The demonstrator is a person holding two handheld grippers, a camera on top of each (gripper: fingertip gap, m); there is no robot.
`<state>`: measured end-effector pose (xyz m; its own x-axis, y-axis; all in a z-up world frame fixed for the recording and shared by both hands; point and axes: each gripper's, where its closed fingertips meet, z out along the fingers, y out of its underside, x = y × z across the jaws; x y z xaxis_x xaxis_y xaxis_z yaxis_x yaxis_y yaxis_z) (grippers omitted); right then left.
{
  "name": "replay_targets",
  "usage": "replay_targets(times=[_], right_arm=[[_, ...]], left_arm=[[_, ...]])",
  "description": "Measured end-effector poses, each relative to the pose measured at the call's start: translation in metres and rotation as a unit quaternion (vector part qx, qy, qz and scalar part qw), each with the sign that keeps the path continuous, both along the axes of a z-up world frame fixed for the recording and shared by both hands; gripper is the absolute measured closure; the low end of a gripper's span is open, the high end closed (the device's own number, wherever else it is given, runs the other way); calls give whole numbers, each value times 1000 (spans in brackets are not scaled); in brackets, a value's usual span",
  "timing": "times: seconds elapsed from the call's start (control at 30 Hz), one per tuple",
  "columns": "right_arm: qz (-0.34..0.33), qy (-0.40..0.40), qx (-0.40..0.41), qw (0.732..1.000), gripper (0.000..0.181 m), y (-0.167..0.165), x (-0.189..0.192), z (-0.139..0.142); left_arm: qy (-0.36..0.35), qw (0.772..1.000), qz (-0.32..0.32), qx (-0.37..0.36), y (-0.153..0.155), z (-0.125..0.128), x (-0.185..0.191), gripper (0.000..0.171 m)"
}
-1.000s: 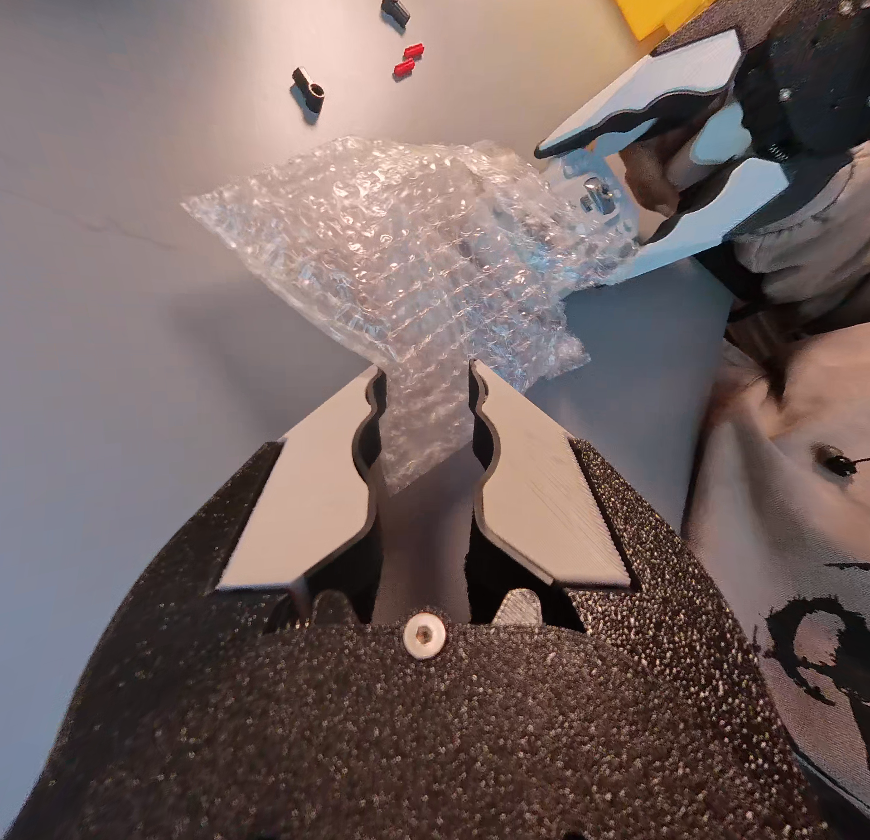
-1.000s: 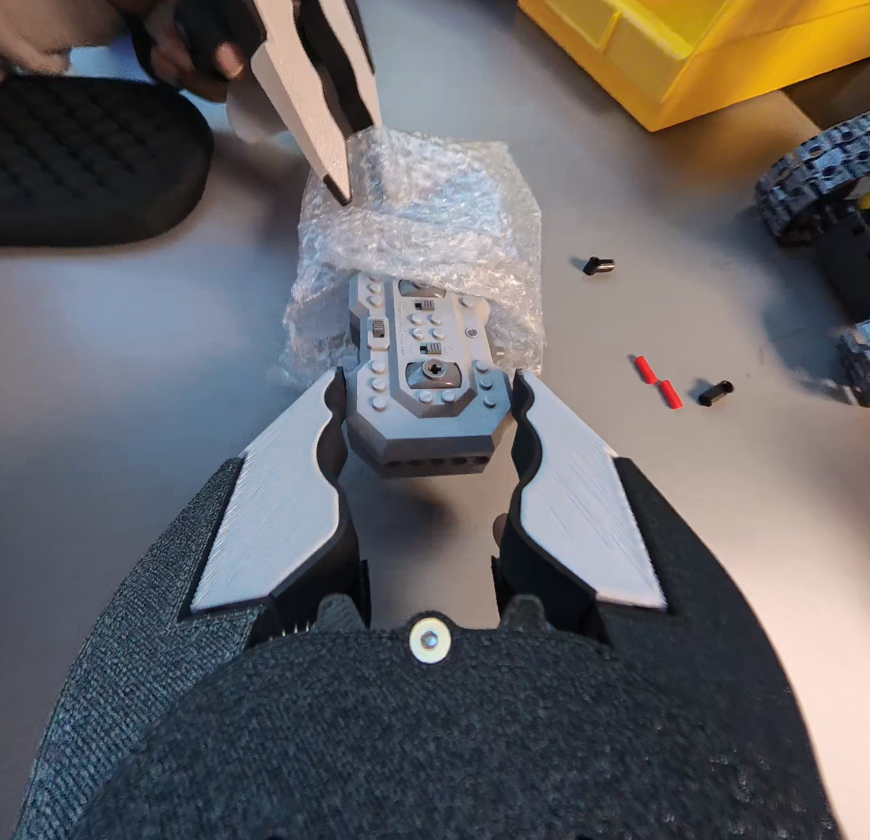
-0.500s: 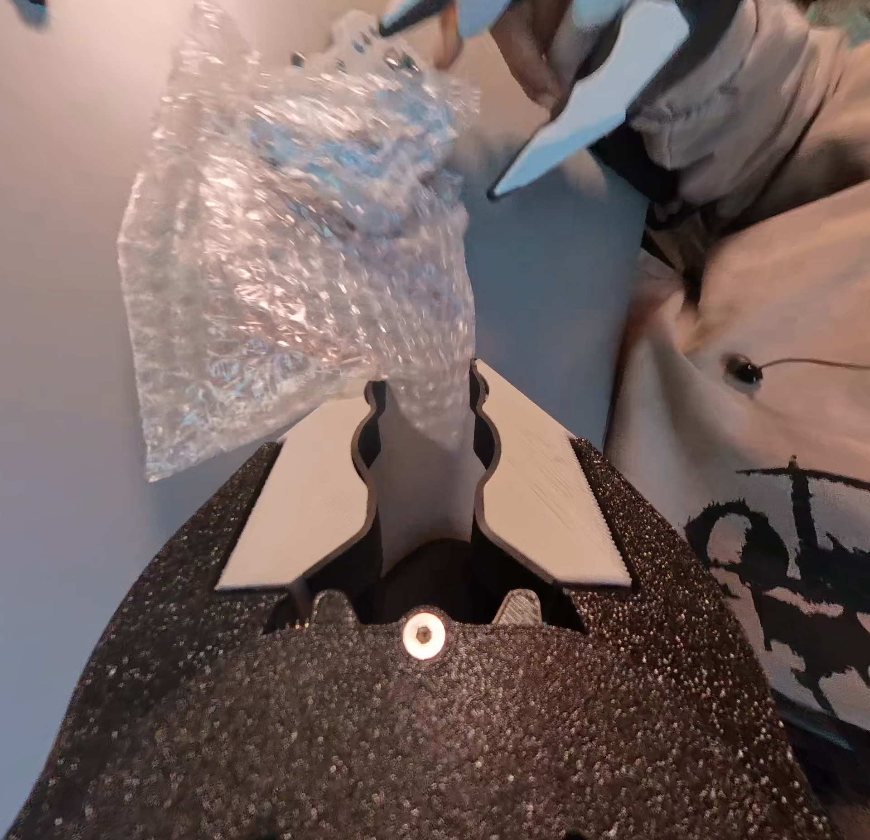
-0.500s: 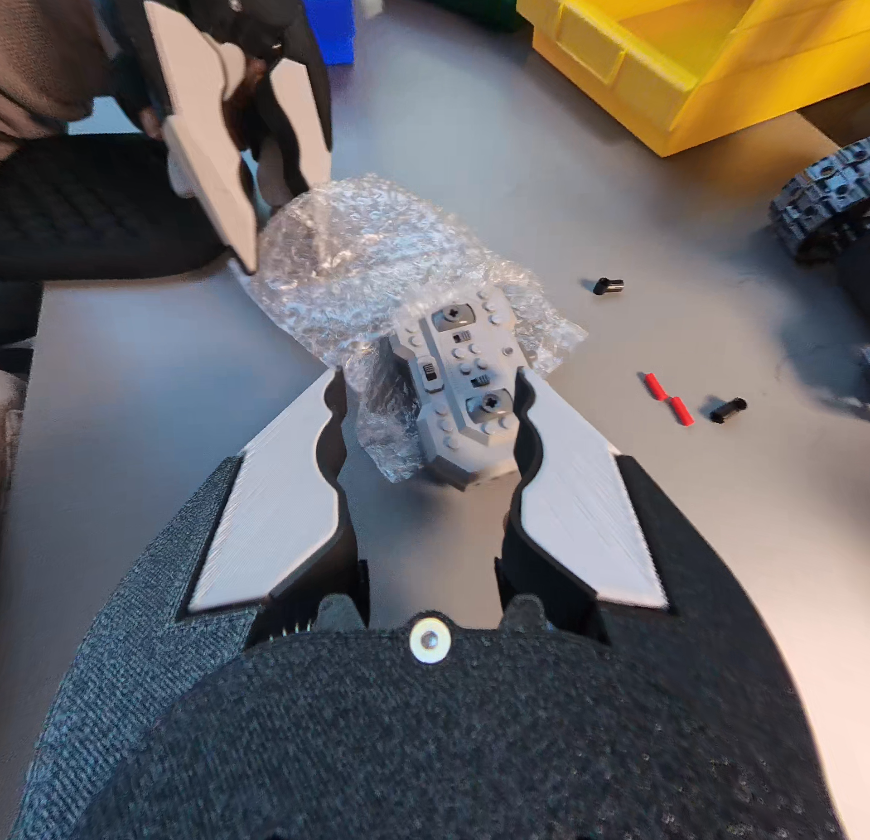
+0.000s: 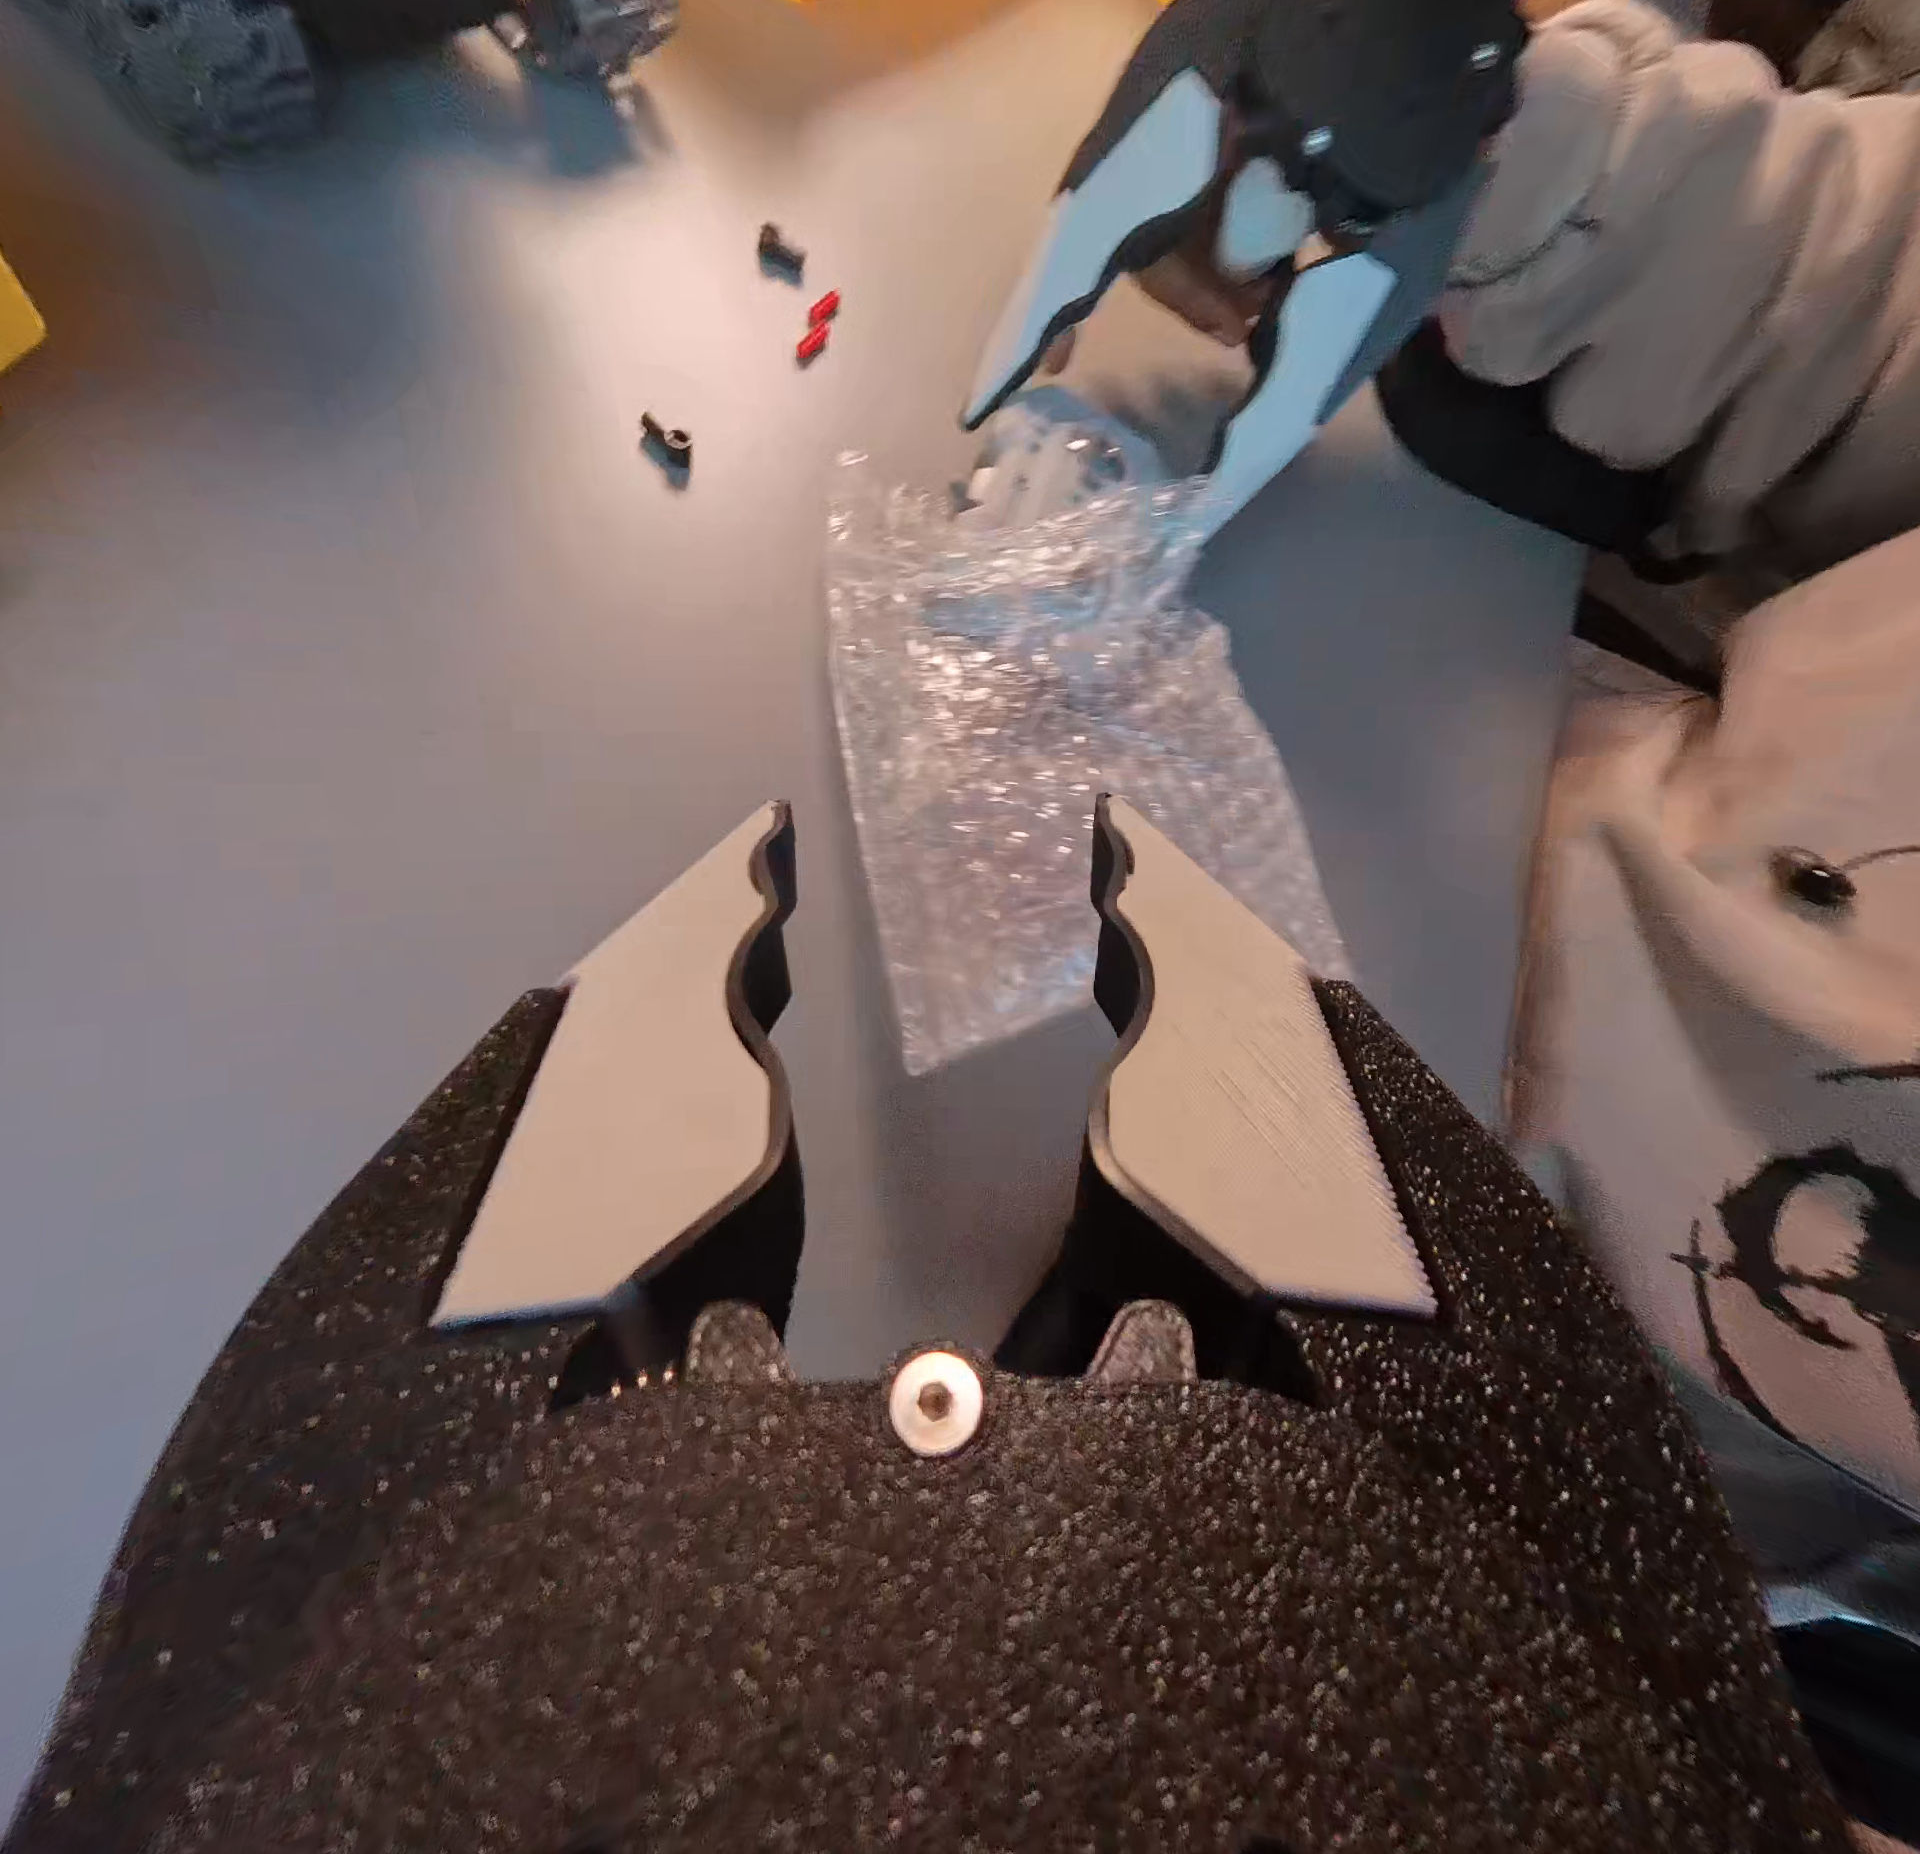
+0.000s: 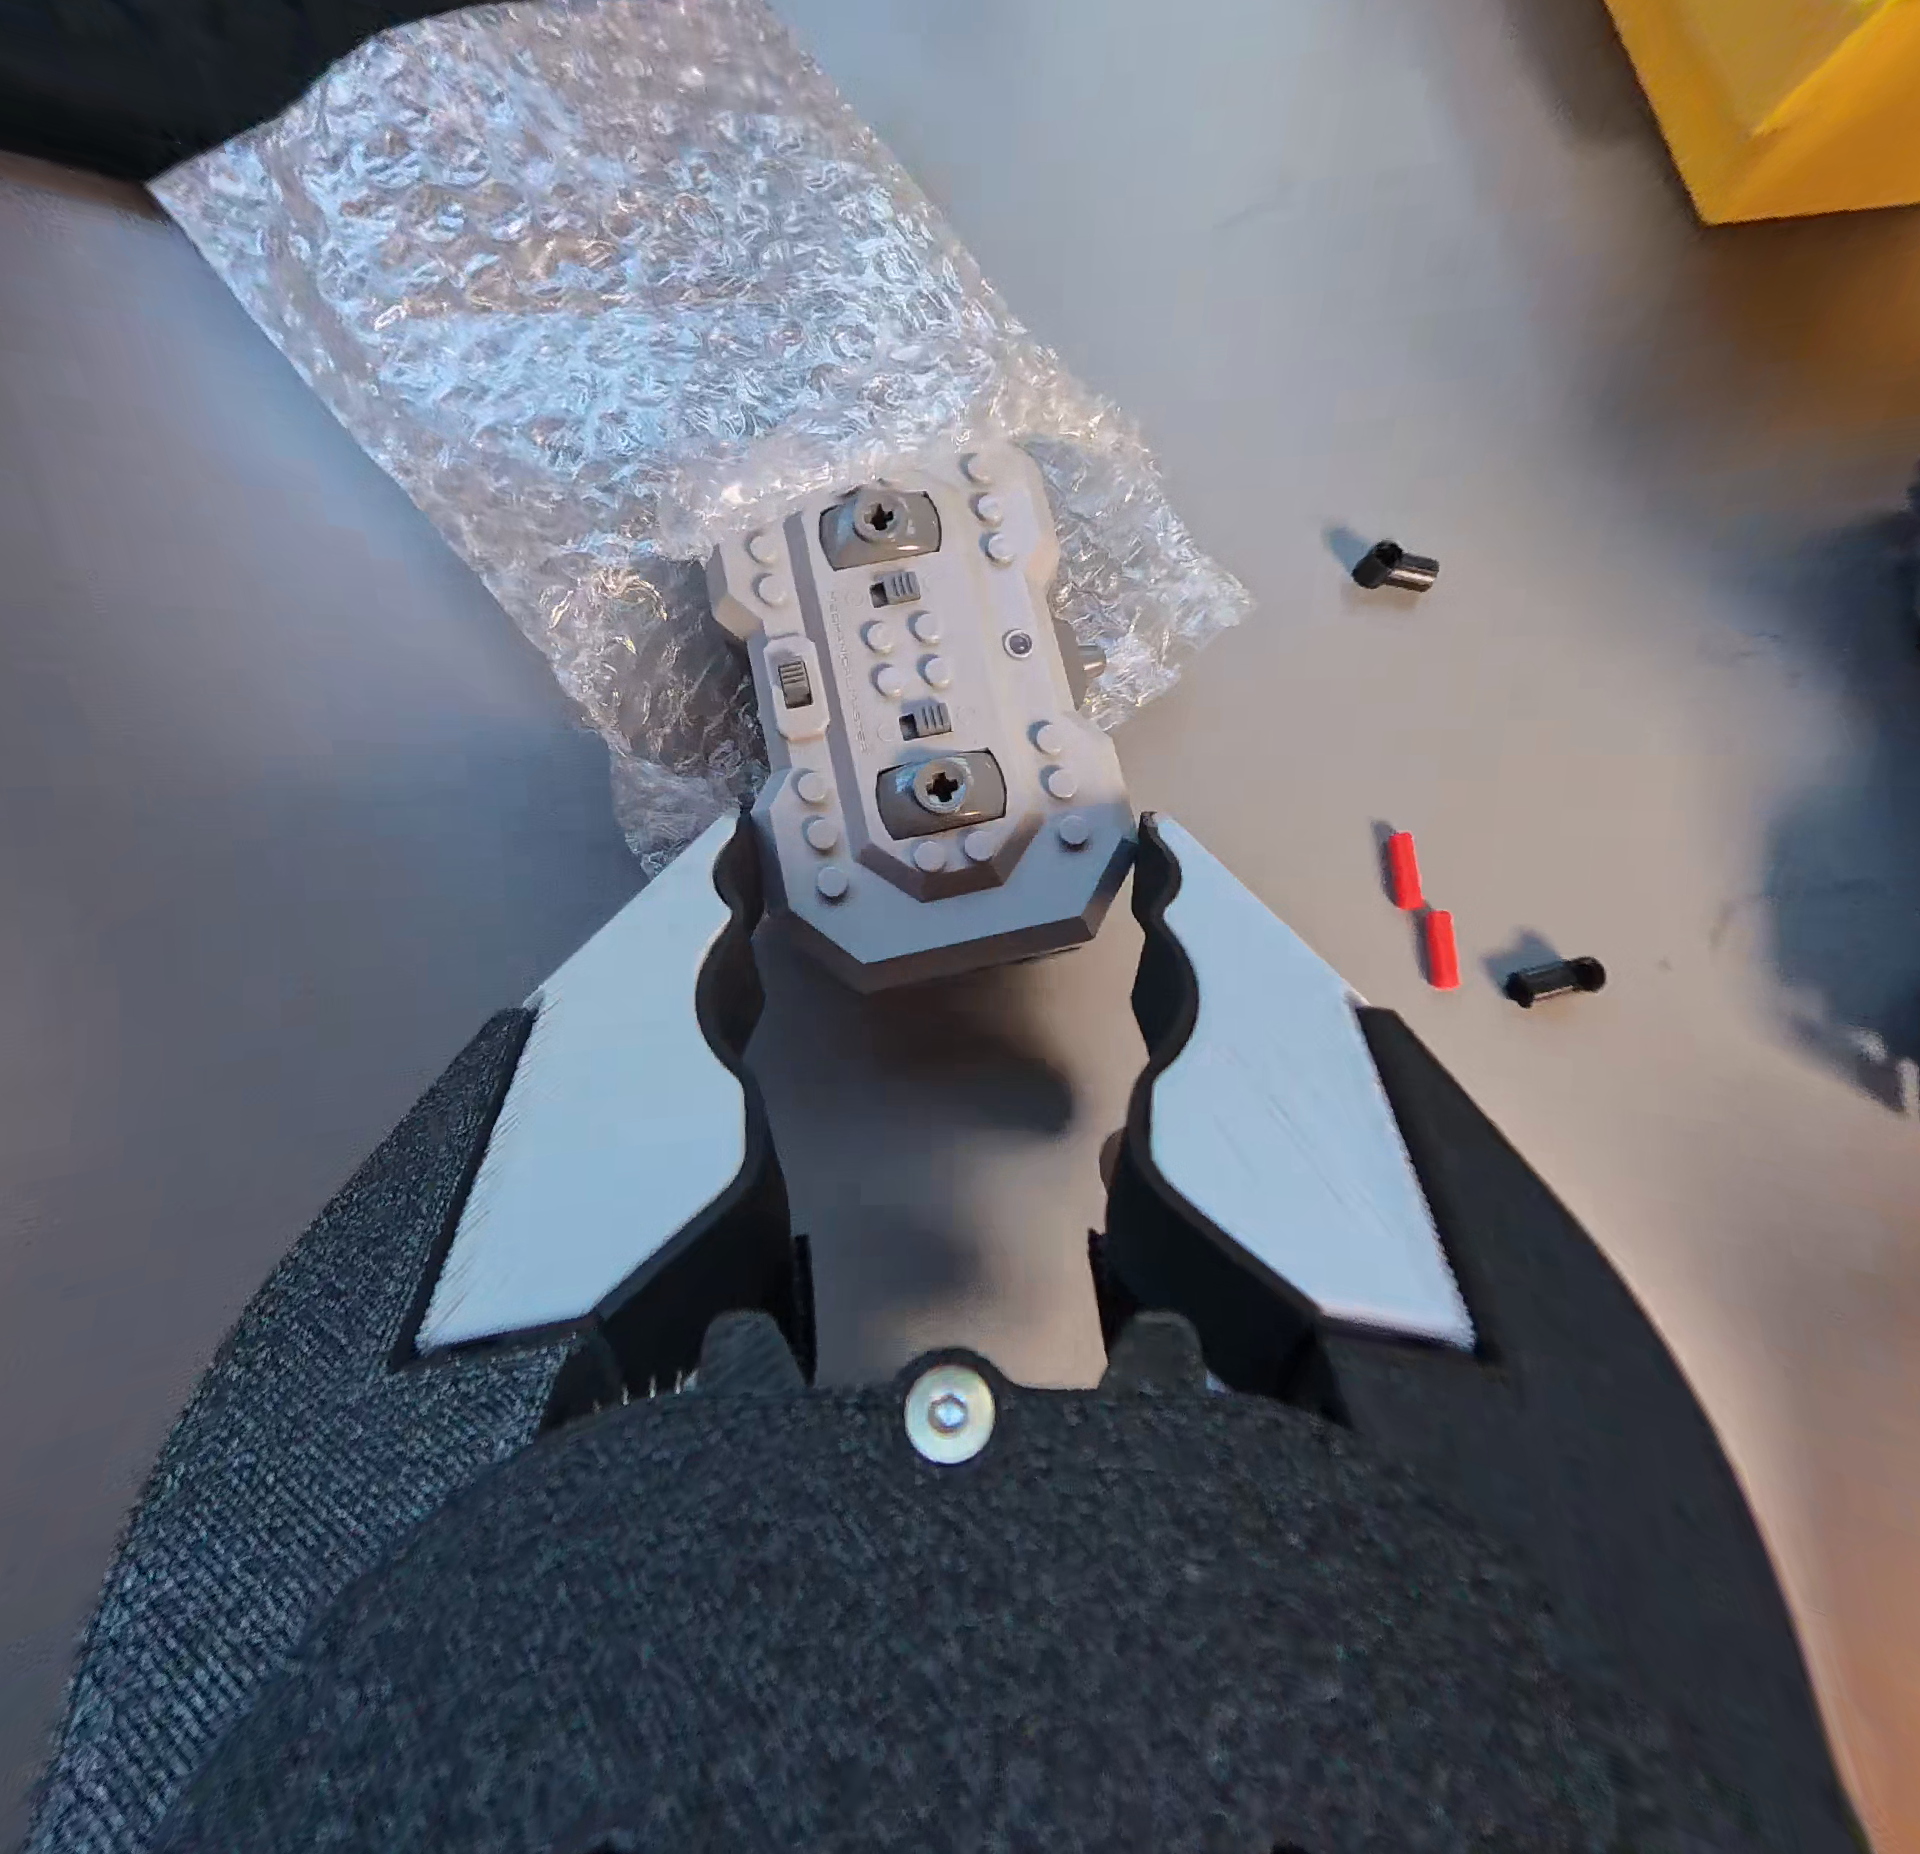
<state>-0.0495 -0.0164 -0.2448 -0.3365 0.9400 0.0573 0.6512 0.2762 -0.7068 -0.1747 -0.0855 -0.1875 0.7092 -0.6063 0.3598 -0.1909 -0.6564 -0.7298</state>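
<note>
Left wrist view: left tongs (image 5: 943, 817) spread apart, holding nothing, hovering over the grey counter (image 5: 364, 661). Bubble-wrap bag (image 5: 1049, 765) lies flat on the counter, its near corner showing in the gap between the jaws and the rest running off toward 1 o'clock. At the bag's far end, 1 o'clock, right tongs (image 5: 1091, 464) come down around a grey studded block (image 5: 1049, 459) half out of the bag mouth. Two black pins (image 5: 665, 440) (image 5: 779, 246) and two red pins (image 5: 818, 327) sit at 11 o'clock, well apart from the bag.

Right wrist view: right tongs (image 6: 940, 828) sit at the near end of the grey studded block (image 6: 914, 703), jaws flanking both sides; cannot tell whether they press it or just bracket it. Block's long axis runs 12 to 6, slightly tilted toward 11, far end resting on the bubble-wrap bag (image 6: 582, 277), which stretches off to 11 o'clock. Red pins (image 6: 1421, 900) and black pins (image 6: 1553, 978) (image 6: 1394, 568) lie at 2–3 o'clock. Yellow bin (image 6: 1787, 90) at 1 o'clock. Right tongs are the nearer to the block; left tongs not visible here.
</note>
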Motion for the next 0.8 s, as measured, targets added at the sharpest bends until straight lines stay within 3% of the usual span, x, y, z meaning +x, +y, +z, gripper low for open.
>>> replay_targets(times=[0.1,0.2,0.33,0.43,0.57,0.73,0.8], right_arm=[[2,25,48,999,110,-2,0,6],[-14,52,70,996,110,-3,0,13],[-52,79,61,994,110,4,5,24],[-85,108,12,990,110,11,7,36],[-123,151,-50,980,110,13,0,45],[-122,110,-50,985,110,4,1,26],[-107,88,-66,988,110,-1,5,27]], left_arm=[[5,998,-41,-54,14,-30,9,107],[-49,985,-115,-117,16,-43,39,103],[-61,980,-152,-116,25,-46,64,116],[-90,982,-136,-99,32,-37,74,126],[-165,977,-84,-106,38,-22,88,122],[-104,988,-53,-104,23,-40,101,99],[-78,990,-58,-99,14,-41,102,99]])
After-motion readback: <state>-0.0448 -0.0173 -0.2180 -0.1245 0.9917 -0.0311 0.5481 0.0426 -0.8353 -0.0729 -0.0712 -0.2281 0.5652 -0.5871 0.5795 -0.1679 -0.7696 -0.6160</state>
